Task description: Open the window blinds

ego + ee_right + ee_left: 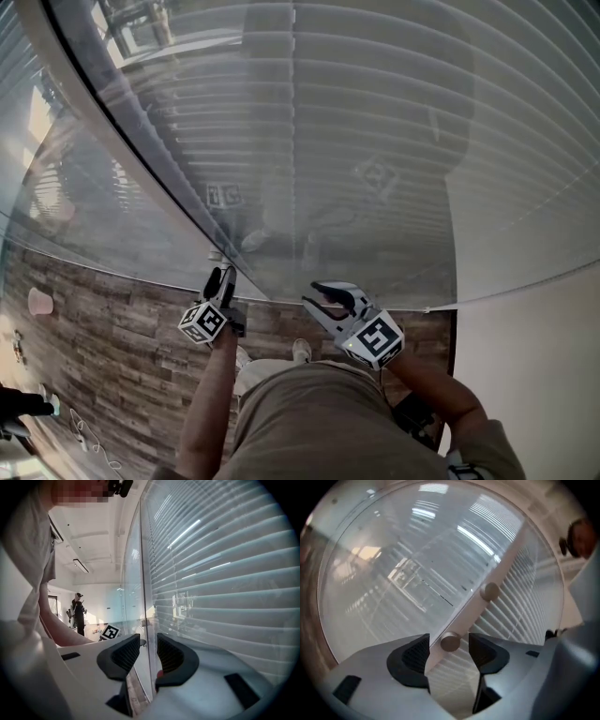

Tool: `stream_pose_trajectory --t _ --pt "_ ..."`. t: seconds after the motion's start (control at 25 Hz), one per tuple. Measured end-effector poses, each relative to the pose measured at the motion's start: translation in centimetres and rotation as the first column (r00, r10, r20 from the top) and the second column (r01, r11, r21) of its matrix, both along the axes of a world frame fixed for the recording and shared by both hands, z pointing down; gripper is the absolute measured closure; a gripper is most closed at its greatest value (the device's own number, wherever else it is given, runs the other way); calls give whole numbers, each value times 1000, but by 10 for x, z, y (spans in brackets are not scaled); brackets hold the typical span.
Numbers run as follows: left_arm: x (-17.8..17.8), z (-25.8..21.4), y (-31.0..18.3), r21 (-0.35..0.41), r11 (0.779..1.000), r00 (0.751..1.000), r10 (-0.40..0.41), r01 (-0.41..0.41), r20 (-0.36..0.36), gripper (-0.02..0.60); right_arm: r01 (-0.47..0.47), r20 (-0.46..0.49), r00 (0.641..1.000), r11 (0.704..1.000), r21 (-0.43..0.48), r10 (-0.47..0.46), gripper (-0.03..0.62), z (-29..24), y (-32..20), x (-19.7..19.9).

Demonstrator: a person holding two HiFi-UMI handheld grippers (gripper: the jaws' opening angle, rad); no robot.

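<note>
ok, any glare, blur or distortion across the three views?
Head view: fisheye bows the blinds into arcs; marker cubes mirror in the glass. Left gripper view: hazy, the knob soft, light streaks on glass. Right gripper view: sharpest, blinds crisp, streak reflections.

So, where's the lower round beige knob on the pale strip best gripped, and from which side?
Take the lower round beige knob across its curved sides, head-on, squarely facing the pale strip it juts from. It is short and round, so only opposite sides give hold. The left tongs straddle it, open, pads not pressing.
</note>
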State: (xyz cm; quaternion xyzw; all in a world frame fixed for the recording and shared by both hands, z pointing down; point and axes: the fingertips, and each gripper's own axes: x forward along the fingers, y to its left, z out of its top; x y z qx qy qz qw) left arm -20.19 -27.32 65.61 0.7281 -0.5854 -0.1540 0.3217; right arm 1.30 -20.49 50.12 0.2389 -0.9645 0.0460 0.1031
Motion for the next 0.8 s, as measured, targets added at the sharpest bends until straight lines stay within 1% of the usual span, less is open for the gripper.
stream_pose_trajectory --t 0.04,0.08,0.12,0.16,0.2,0.24,0.28,0.36,0.4,0.44,0.48,0.52,0.56,0.64,0.72,0.8 --pt "1 5 1 -18 1000 994 13 -11 106 327 -2 -2 1000 1000 0 2 473 1 0 1" --pt "2 9 2 -39 999 979 26 -18 202 327 -3 -4 1000 1000 1 3 473 2 0 3" --pt "3 13 3 -61 998 955 39 -22 295 328 -6 -5 1000 1000 2 6 473 2 0 4" --pt "4 16 4 -83 996 922 52 -22 384 328 -9 -5 1000 1000 3 9 473 2 0 5" --pt "4 17 5 -102 995 884 65 -20 463 330 -10 -5 1000 1000 2 11 473 1 0 6" --pt "4 17 5 -114 993 846 76 -18 528 335 -12 -6 1000 1000 0 12 473 0 0 7" --pt "4 16 4 -116 993 813 82 -18 577 343 -13 -8 1000 1000 -1 13 473 1 0 7" --pt "6 14 3 -110 994 759 91 -26 644 390 -15 -15 1000 1000 -3 15 473 3 0 8" --pt "7 12 2 -106 994 739 97 -34 667 404 -16 -18 1000 1000 -4 16 473 4 0 8" --pt "9 12 0 -105 994 724 102 -40 682 427 -18 -20 1000 1000 -6 17 473 5 0 9" --pt "11 11 -1 -105 993 717 104 -43 689 440 -20 -19 1000 1000 -7 19 473 5 0 10" --pt "11 11 -1 -107 993 718 104 -42 689 442 -21 -18 1000 1000 -8 21 473 5 -1 10" --pt "11 11 -2 -110 993 725 104 -40 681 443 -23 -18 1000 1000 -8 23 473 6 -1 11" --pt "11 11 -2 -125 991 752 109 -36 651 448 -24 -18 1000 1000 -7 24 473 5 -2 11" --pt "12 11 -1 -147 988 792 118 -36 598 449 -24 -20 1000 1000 -8 23 473 5 -2 12" --pt "12 11 -1 -161 986 855 114 -36 506 450 -22 -21 1000 1000 -7 22 473 4 -2 12"
